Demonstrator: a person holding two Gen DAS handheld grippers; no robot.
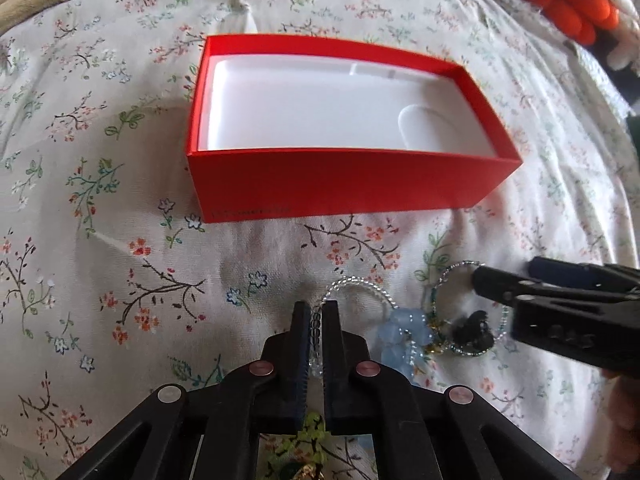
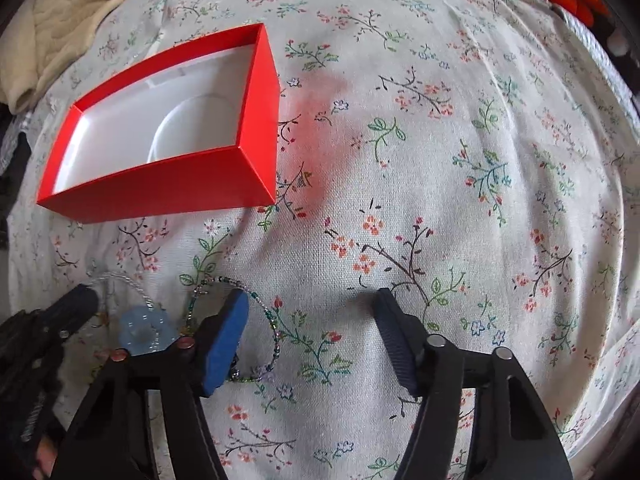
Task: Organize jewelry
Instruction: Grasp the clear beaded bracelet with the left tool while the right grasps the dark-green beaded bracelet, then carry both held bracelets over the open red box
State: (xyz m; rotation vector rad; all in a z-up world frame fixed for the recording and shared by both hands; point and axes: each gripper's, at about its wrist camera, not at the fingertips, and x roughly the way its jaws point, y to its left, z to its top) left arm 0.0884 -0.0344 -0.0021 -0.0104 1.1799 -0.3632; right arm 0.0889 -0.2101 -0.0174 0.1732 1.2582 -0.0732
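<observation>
Red box (image 1: 344,176) is empty, nothing sorted yet; my left gripper (image 1: 316,312) pinches the clear bead bracelet (image 1: 360,286); right gripper (image 2: 310,312) spread over the green bead loop (image 2: 276,344).

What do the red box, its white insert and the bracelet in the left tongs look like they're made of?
Red box: likely matte cardboard, with flat walls and crisp folded edges. White insert: probably moulded plastic or pulp, smooth with rounded recesses; hard to tell which. Clear beaded bracelet, pinched in the left tongs: small translucent beads, glass or plastic, glinting on a string.
</observation>
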